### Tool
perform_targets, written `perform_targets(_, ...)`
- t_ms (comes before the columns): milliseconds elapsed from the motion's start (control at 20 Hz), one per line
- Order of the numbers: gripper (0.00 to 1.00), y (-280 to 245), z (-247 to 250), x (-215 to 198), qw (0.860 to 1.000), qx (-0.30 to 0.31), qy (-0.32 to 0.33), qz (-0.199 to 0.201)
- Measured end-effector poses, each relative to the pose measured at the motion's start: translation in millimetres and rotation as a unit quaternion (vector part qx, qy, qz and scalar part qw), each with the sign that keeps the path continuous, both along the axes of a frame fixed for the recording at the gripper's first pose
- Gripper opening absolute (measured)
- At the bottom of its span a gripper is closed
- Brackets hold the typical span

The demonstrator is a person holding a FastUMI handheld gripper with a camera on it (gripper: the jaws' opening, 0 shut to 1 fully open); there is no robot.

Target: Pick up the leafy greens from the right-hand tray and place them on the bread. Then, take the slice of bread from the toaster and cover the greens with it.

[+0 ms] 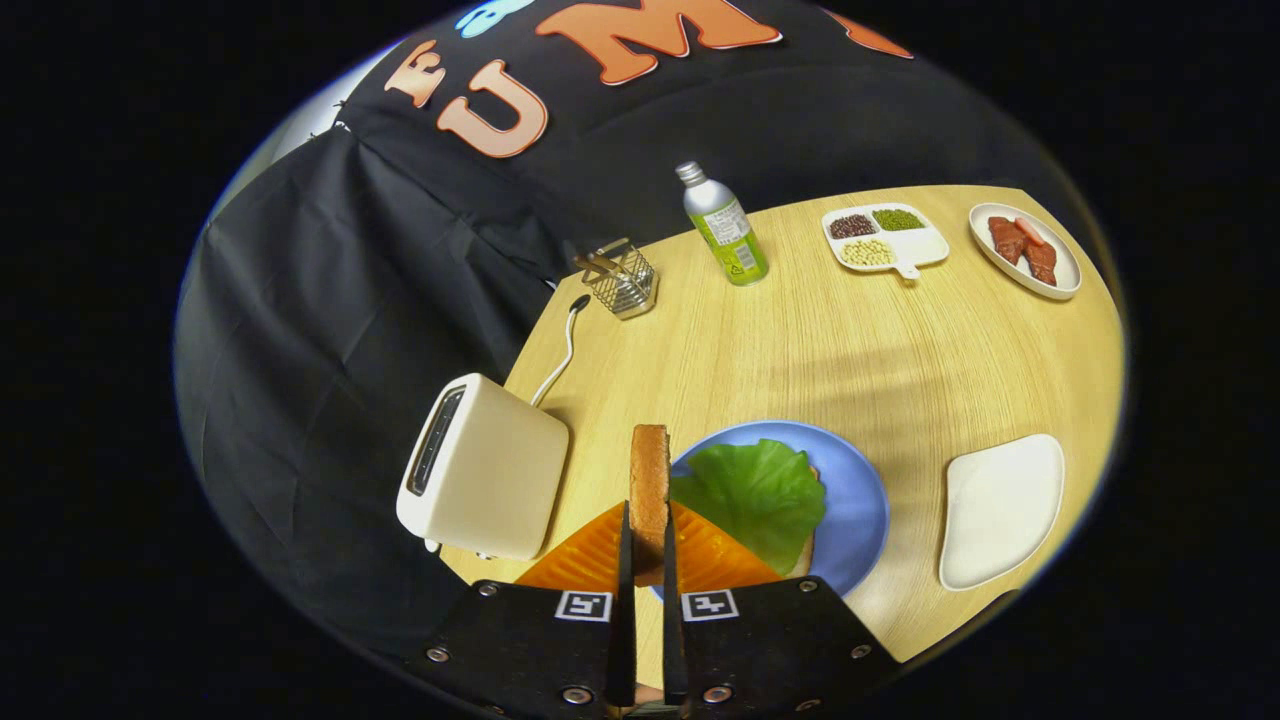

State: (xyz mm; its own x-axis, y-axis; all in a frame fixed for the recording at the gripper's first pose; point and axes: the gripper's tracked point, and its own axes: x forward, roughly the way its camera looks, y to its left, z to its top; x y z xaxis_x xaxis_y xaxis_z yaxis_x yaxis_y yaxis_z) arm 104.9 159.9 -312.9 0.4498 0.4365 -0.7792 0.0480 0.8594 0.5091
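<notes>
The round wooden table (800,340) carries everything, with the booth's black cloth wall behind it from nine to twelve o'clock. The cream toaster (485,470) stands at the table's nine o'clock edge, just to the ten o'clock side of the fingers, its slot facing up and its white cord (562,352) running away toward the wall. The blue plate (860,500) lies just ahead of the fingers at about one o'clock; on it rests the lettuce leaf (750,492), spread over the lower bread slice (806,545), whose edge peeks out at the leaf's four o'clock side. An empty white tray (1000,510) sits at the plate's three o'clock side, apart from it.

The gripper (647,540) has both fingers pressed on the toast slice (650,480), which stands upright and edge-on between them, rising beyond the tips. The slice is held above the table, touching neither toaster nor leaf; in this view it lies between the toaster at nine o'clock and the lettuce at three.

Far across the table: a green-labelled metal bottle (722,228) at twelve o'clock, a wire basket (622,280) at eleven, a divided dish of beans (886,240) at one, and an oval plate with red meat pieces (1026,250) at two o'clock.
</notes>
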Motion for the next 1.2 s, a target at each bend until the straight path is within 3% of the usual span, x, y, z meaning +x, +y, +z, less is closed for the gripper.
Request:
perform_targets(950, 0.11, -47, -67, -15, 0.996, -0.089, -0.026, 0.018)
perform_targets(1200, 0.19, -41, -78, -24, 0.996, -0.085, -0.016, 0.030)
